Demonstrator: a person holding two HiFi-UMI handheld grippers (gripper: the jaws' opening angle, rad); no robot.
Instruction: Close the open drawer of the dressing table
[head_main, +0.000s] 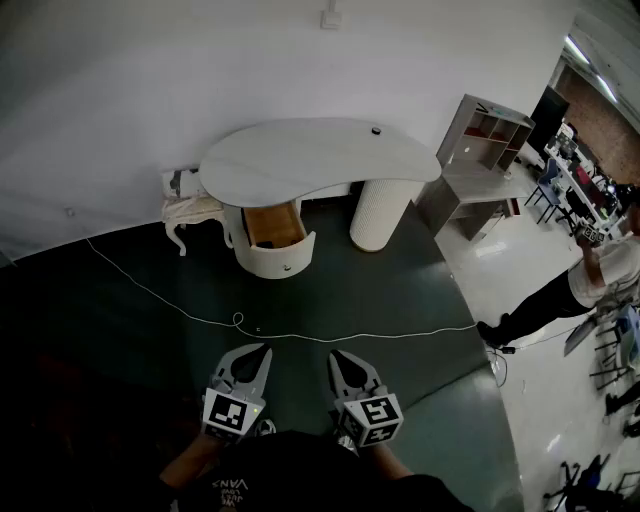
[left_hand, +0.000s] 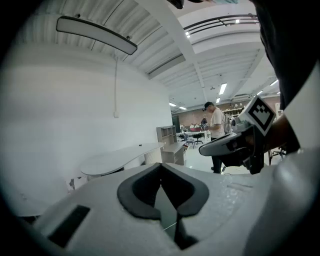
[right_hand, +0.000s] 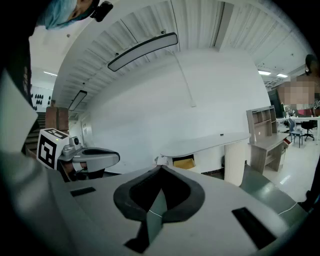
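Drawer (head_main: 275, 228) stands open under the dressing table (head_main: 320, 155).

desk (head_main: 320, 155): white top, cream ribbed column
drawer (head_main: 272, 226): tan wood inside, white curved front
floor (head_main: 130, 330): dark green, with pale glossy tiles at the right
cable (head_main: 300, 336): white
wall (head_main: 150, 70): plain white
shelf unit (head_main: 490, 130): grey, reddish compartments
left tongs (head_main: 248, 362): pale grey shell, black pads, black-and-white square marker
right tongs (head_main: 347, 365): pale grey shell, black pads, black-and-white square marker
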